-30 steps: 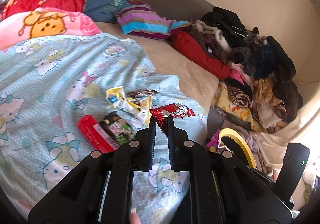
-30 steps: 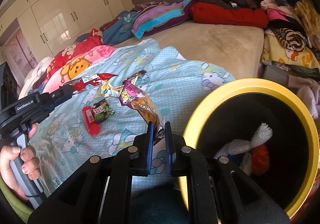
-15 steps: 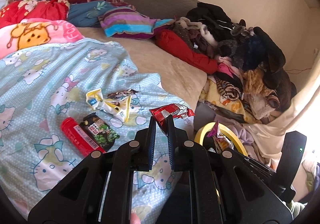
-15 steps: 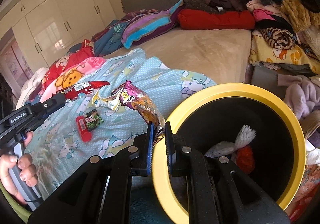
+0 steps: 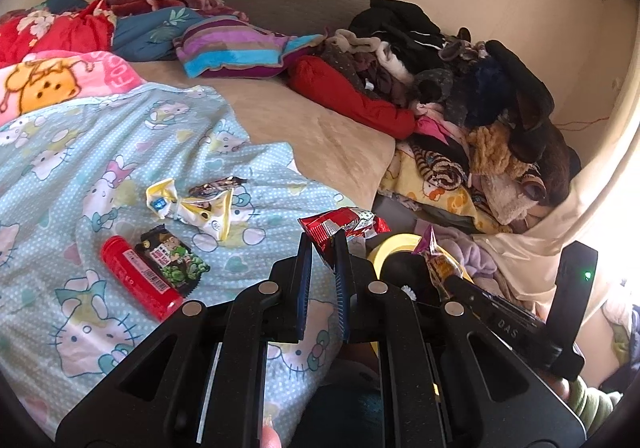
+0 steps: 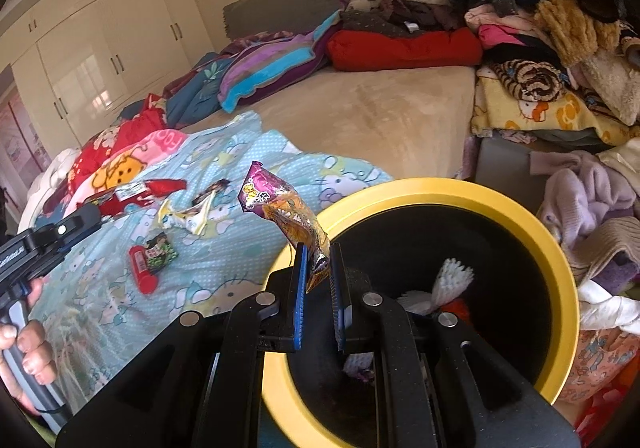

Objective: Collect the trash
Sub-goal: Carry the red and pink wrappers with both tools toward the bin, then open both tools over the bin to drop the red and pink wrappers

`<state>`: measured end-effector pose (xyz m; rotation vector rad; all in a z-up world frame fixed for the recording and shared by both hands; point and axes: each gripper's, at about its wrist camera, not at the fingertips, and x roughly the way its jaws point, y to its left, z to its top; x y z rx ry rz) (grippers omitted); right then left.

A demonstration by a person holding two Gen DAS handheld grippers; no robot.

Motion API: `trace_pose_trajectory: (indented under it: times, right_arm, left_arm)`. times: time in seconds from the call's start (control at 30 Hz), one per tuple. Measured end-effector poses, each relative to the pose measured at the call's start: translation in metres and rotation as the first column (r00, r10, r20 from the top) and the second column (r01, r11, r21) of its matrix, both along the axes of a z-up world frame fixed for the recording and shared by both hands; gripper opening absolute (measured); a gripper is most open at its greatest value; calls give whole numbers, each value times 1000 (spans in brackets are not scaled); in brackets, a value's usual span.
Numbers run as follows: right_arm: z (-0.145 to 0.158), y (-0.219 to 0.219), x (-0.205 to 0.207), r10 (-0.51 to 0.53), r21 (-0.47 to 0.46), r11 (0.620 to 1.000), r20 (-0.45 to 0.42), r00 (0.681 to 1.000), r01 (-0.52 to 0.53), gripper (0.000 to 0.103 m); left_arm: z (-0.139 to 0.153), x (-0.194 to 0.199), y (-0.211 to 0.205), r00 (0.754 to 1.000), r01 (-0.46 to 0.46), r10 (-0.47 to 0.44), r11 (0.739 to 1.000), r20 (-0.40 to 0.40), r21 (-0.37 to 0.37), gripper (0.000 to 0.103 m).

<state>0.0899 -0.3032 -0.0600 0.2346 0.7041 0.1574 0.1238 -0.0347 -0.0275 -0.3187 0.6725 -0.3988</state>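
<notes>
Meanwhile, the right tool (image 6: 318, 262) clamps a crinkled purple-and-orange snack wrapper (image 6: 286, 214) just above the near rim of the yellow-rimmed black bin (image 6: 560, 248); the left tool (image 5: 323, 248), farther from that bin, grips a red foil wrapper (image 5: 340, 224).

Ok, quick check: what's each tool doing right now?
Left tool: shut on the red wrapper.
Right tool: shut on the purple snack packet, at the yellow bin's rim.

bin mouth (image 6: 420, 192) is wide open near right; clothes pile (image 6: 540, 28) blocks far right, wrappers (image 5: 192, 204) clutter the blanket (image 5: 80, 152) left.
</notes>
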Motion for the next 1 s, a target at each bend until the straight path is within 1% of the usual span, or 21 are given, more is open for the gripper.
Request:
trace_pose_trajectory:
  times: [0.57,1.0]
  right_arm:
    - [-2,-35,1,-85,18,996,-12,996,85,11]
    - [-9,-52,3,-130,31,991,-33,991,131,11]
  left_arm:
    - [0,-10,-32,996,86,-86,996,-2,27,7]
    - [-7,-18,-59,987,162,-162,986,-14,47,7]
